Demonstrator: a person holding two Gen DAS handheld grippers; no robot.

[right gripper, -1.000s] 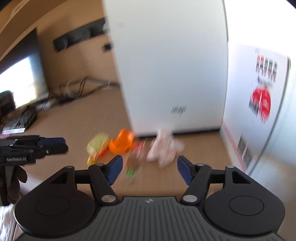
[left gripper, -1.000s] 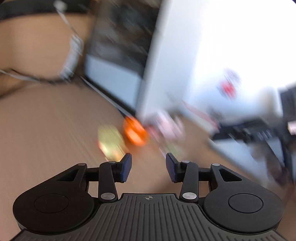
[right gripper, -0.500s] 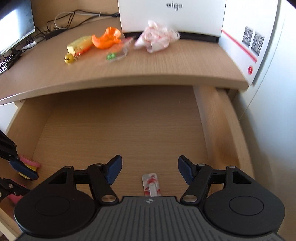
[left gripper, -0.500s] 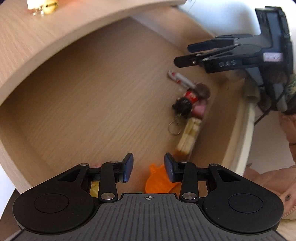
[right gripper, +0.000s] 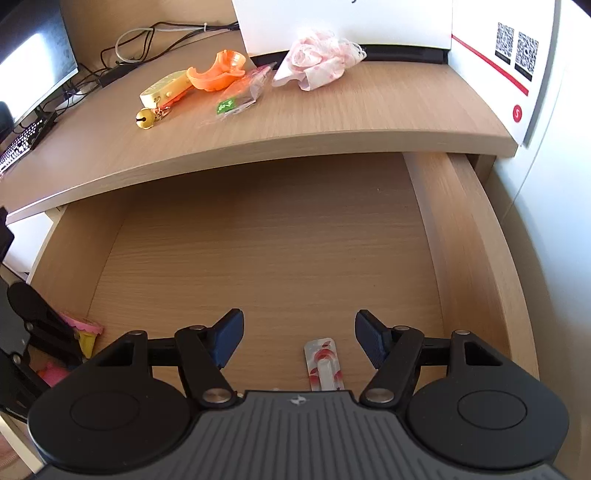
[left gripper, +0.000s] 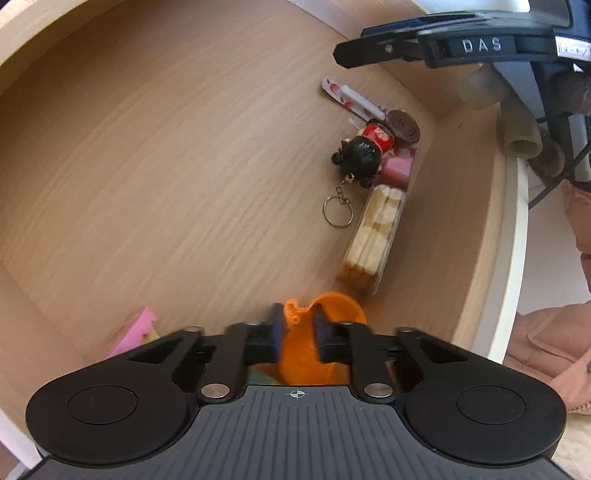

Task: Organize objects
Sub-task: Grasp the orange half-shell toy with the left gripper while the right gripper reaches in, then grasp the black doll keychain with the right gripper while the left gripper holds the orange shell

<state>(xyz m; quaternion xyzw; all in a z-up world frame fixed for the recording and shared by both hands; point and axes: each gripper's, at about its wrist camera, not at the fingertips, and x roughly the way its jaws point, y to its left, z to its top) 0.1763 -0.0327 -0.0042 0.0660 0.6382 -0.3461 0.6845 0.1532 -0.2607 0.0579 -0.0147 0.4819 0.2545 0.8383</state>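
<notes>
My left gripper [left gripper: 297, 325] is shut on an orange plastic scoop [left gripper: 325, 314] low inside the open wooden drawer [left gripper: 166, 155]. Beyond it lie a cracker pack [left gripper: 373, 240], a black-haired doll keychain [left gripper: 362, 155] and a red-patterned wrapper [left gripper: 347, 96]. My right gripper [right gripper: 297, 332] is open and empty above the drawer [right gripper: 280, 251], over the same wrapper [right gripper: 323, 363]. On the desk top [right gripper: 332, 122] lie another orange scoop [right gripper: 218, 72], a yellow toy with a bell [right gripper: 162, 92], a clear packet [right gripper: 243, 94] and a pink cloth [right gripper: 317, 62].
A pink and yellow piece [left gripper: 133, 332] lies at the drawer's near left; it also shows in the right wrist view [right gripper: 83, 330]. A white box [right gripper: 343, 22] stands at the desk's back. A monitor [right gripper: 33, 62], keyboard [right gripper: 22, 144] and cables [right gripper: 147, 37] are at far left.
Both grippers swung down from the desk top to the open drawer. My left gripper's fingers have closed onto the orange scoop. My right gripper stays open.
</notes>
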